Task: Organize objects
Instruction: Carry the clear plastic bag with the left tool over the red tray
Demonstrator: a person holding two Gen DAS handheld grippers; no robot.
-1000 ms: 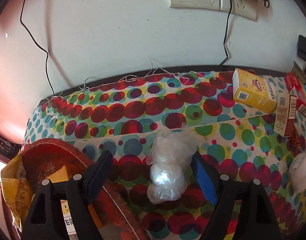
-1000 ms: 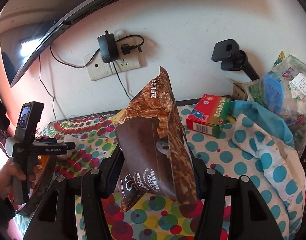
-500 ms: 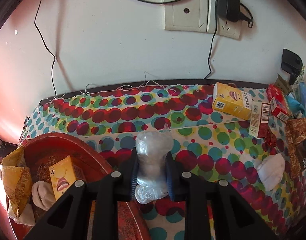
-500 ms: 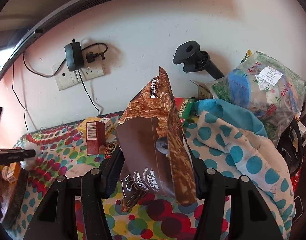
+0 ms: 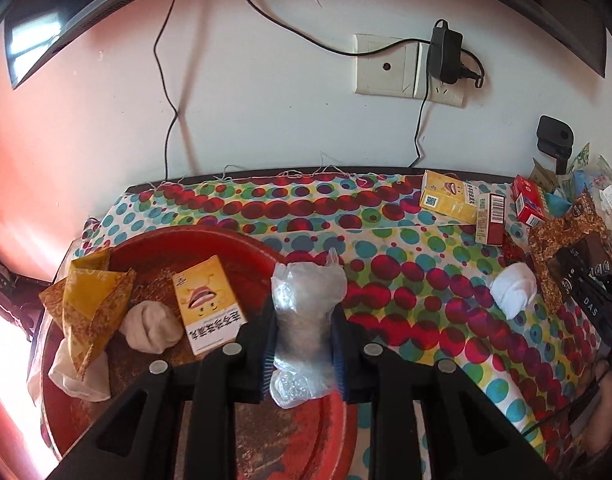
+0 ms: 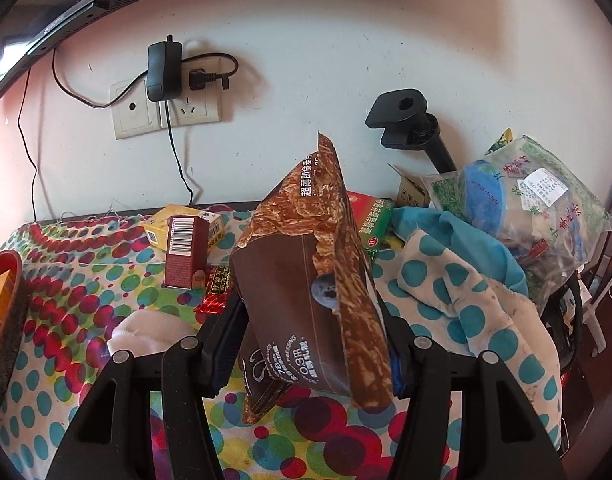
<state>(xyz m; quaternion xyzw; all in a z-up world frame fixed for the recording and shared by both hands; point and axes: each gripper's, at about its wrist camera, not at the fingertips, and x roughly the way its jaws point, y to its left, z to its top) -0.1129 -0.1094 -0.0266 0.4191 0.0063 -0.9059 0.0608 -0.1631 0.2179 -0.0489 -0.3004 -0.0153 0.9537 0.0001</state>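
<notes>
Left tool point(image 5: 302, 332) pinched the crinkly clear plastic bag point(image 5: 306, 320); best released low inside the round red tray point(image 5: 226, 236).

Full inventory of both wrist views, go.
clear plastic bag: 1, translucent, in left gripper above tray rim
brown snack bag: 1, brown, in right gripper
red tray: 1, red, left side of cloth
yellow box in tray: 1, yellow
yellow wrapper: 1, tray's left edge
white bundle in tray: 1
white bundle on cloth: 1
dark red carton: 1, upright
yellow box on cloth: 1, by wall
red box: 1, far right
dotted cloth: 1, multicolour
left gripper: shut
right gripper: shut
</notes>
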